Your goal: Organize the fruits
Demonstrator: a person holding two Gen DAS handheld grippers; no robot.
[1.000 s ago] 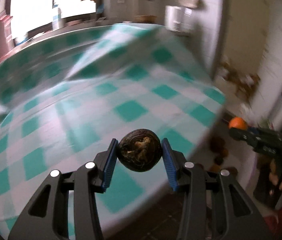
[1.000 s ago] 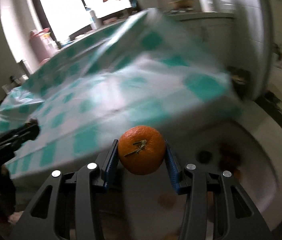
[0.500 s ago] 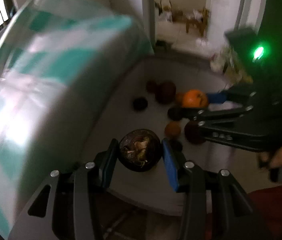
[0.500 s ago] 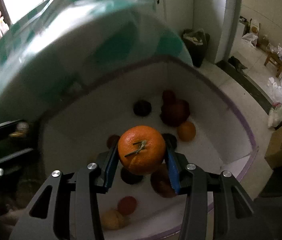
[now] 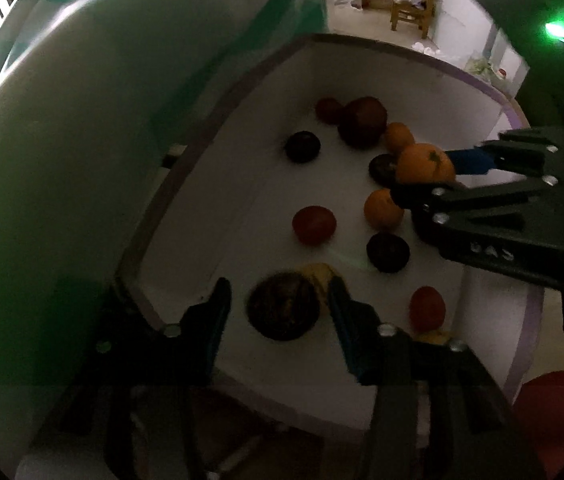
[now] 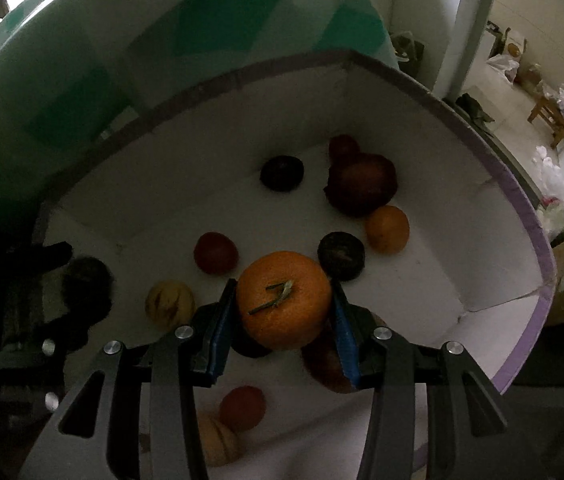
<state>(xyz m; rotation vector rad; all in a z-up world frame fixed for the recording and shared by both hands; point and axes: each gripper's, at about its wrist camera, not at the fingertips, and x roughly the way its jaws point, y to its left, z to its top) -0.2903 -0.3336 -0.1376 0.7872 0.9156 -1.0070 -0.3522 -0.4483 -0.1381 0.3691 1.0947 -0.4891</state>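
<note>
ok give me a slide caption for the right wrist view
Right claw holds a stemmed orange over a white box of mixed fruit, its jaws starting to open.

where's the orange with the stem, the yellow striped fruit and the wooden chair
orange with the stem (image 6: 284, 300): right wrist view, on its top face beside the stem
yellow striped fruit (image 6: 169, 302): right wrist view, middle of its skin
wooden chair (image 6: 558, 114): right wrist view, on its seat

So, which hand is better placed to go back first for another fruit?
Probably the left. The left gripper is opening, with gaps beside the dark fruit over the white box. The right gripper, just starting to open, is pressed on the orange.
</note>
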